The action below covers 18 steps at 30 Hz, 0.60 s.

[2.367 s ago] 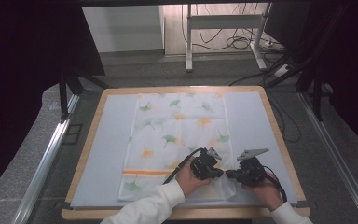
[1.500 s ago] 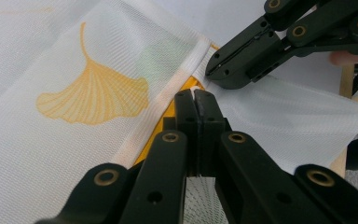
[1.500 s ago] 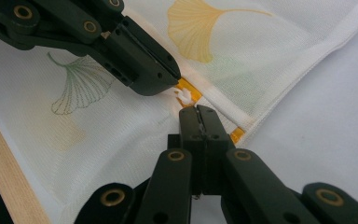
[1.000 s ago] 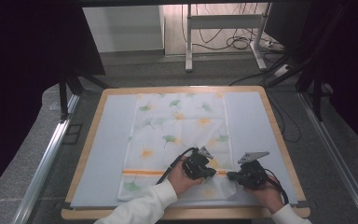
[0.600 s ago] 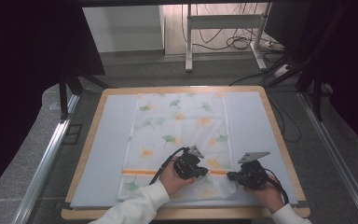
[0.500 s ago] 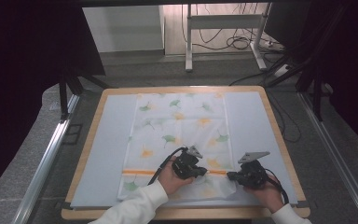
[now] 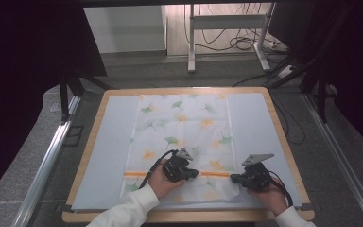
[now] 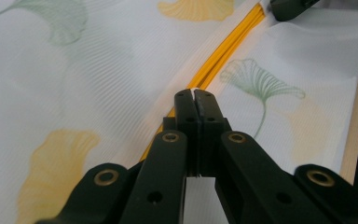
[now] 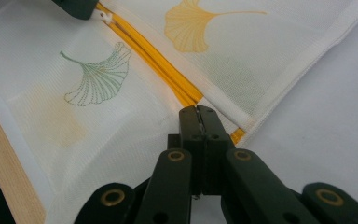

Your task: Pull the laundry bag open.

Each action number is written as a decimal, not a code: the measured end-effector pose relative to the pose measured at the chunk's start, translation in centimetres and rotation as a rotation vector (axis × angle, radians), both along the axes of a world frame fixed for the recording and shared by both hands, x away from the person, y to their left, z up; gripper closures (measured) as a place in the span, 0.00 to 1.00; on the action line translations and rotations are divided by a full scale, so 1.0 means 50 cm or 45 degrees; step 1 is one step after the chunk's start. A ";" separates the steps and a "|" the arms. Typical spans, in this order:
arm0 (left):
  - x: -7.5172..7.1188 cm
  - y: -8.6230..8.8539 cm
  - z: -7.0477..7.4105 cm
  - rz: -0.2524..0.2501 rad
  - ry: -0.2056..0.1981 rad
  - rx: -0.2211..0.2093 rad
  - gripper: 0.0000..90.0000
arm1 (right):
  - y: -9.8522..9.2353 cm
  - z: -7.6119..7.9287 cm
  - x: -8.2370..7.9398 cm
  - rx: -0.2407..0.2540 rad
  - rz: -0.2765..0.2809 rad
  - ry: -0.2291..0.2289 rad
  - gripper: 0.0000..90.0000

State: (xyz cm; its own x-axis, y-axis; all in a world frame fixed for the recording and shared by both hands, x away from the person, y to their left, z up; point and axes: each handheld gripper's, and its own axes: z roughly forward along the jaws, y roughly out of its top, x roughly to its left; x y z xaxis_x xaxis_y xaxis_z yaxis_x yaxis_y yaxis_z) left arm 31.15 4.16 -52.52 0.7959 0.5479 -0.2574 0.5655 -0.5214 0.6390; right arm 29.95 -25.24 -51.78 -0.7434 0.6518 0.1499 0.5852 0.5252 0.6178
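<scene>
At the table's near edge: white mesh bag printed with green and yellow ginkgo leaves (image 7: 184, 127) lies flat along the middle of the mat; its orange zip (image 7: 212, 174) runs crosswise close to the person's side.
Zip detail: two orange lines side by side between the grippers; cannot tell whether that stretch is open or closed.
Left gripper (image 7: 194, 174): jaws closed, pinching at the zip; a small white piece shows at the tips, judged to be the pull tab.
Right gripper (image 7: 232, 178): jaws closed on the bag's hemmed edge where the zip ends, at the bag's right side.
Step in hand (judged): running the slider along the zip while the far end is anchored.
Doing it well: draw straight along the orange line, low and level, so the mesh does not bunch ahead of the slider; hold the anchored end taut and unmoving; keep the pinch on the tab alone, not on loose mesh.
Risk: slack fabric catches in the slider, or the tab slips from the tips.
Surroundings: pale blue mat (image 7: 108, 142) under the bag, on a wood-rimmed table (image 7: 86, 156).
Change since 2.4 s ago: left gripper has moved leftward along the zip, away from the right one; right gripper stays put; bag unshifted.
</scene>
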 end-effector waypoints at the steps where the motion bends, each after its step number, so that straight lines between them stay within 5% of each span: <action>1: 0.000 0.000 0.000 0.000 0.000 0.000 1.00 | 0.000 0.000 0.000 0.000 0.000 0.000 1.00; 18: -0.011 0.066 -0.001 0.033 0.004 -0.024 1.00 | -0.001 -0.002 -0.002 0.008 -0.010 -0.007 1.00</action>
State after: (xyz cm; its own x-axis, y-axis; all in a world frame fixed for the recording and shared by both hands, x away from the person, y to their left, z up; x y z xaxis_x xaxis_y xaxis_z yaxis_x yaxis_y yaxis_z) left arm 30.61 7.48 -52.55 0.7807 0.5634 -0.2702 0.5806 -0.4943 0.6470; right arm 29.83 -25.28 -51.86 -0.7393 0.6565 0.1502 0.5857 0.5167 0.6245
